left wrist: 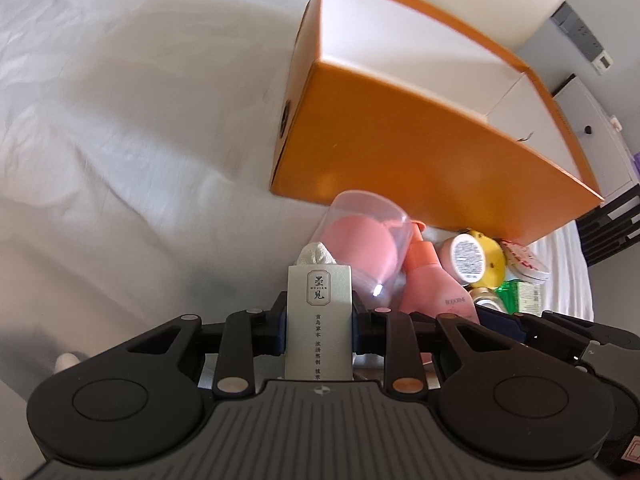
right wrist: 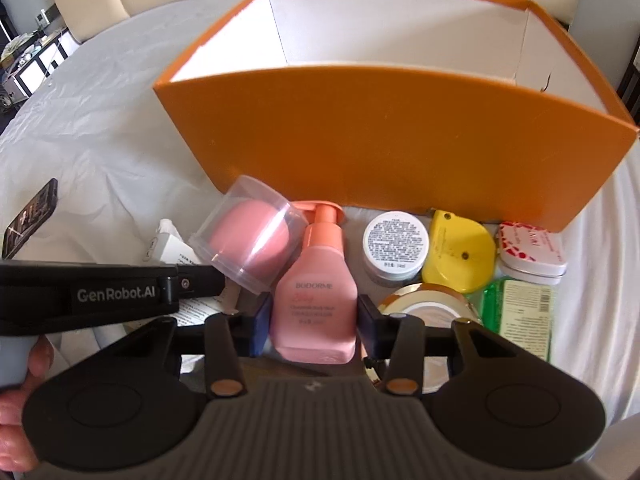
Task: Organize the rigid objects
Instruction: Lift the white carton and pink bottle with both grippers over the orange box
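Observation:
My left gripper (left wrist: 319, 326) is shut on a white tube (left wrist: 319, 320) with Chinese print, just in front of the open orange box (left wrist: 400, 152). My right gripper (right wrist: 312, 326) has its pads on both sides of a pink pump bottle (right wrist: 314, 292) that lies on the cloth; I cannot tell if they press it. The orange box (right wrist: 380, 148) stands right behind. The left gripper's body (right wrist: 100, 292) shows at the left of the right wrist view, with the white tube (right wrist: 168, 248) sticking out past it.
Beside the pink bottle lie a clear dome case with a pink sponge (right wrist: 250, 236), a white jar (right wrist: 394, 246), a yellow case (right wrist: 460, 254), a red-white tin (right wrist: 532, 252), a green packet (right wrist: 520, 316) and a gold-rimmed jar (right wrist: 428, 300). A phone (right wrist: 30, 218) lies left.

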The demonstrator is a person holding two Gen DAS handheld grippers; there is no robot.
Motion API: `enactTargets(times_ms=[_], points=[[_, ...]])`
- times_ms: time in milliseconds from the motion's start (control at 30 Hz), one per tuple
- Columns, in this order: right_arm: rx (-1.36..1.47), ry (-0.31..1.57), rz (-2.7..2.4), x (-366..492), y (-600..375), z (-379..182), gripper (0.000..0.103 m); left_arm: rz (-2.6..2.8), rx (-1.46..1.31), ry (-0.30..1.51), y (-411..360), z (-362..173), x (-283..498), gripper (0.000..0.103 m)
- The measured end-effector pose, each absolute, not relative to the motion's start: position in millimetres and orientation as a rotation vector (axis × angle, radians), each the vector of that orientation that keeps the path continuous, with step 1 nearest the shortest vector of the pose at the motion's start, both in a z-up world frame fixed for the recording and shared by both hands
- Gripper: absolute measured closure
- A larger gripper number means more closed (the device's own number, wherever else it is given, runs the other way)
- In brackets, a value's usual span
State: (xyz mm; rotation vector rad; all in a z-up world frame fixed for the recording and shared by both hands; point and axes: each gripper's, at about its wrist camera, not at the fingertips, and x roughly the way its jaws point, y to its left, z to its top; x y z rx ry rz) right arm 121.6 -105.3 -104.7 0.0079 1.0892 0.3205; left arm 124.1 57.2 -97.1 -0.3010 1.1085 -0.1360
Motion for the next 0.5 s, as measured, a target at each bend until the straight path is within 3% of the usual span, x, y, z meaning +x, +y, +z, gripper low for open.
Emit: enactTargets(times_ms=[500], points=[[0.016, 0.924, 0.363, 101.8, -120.8, -41.9, 0.060, -0.190, -0.281, 0.896, 52.1, -20.9, 103.8, 0.072]])
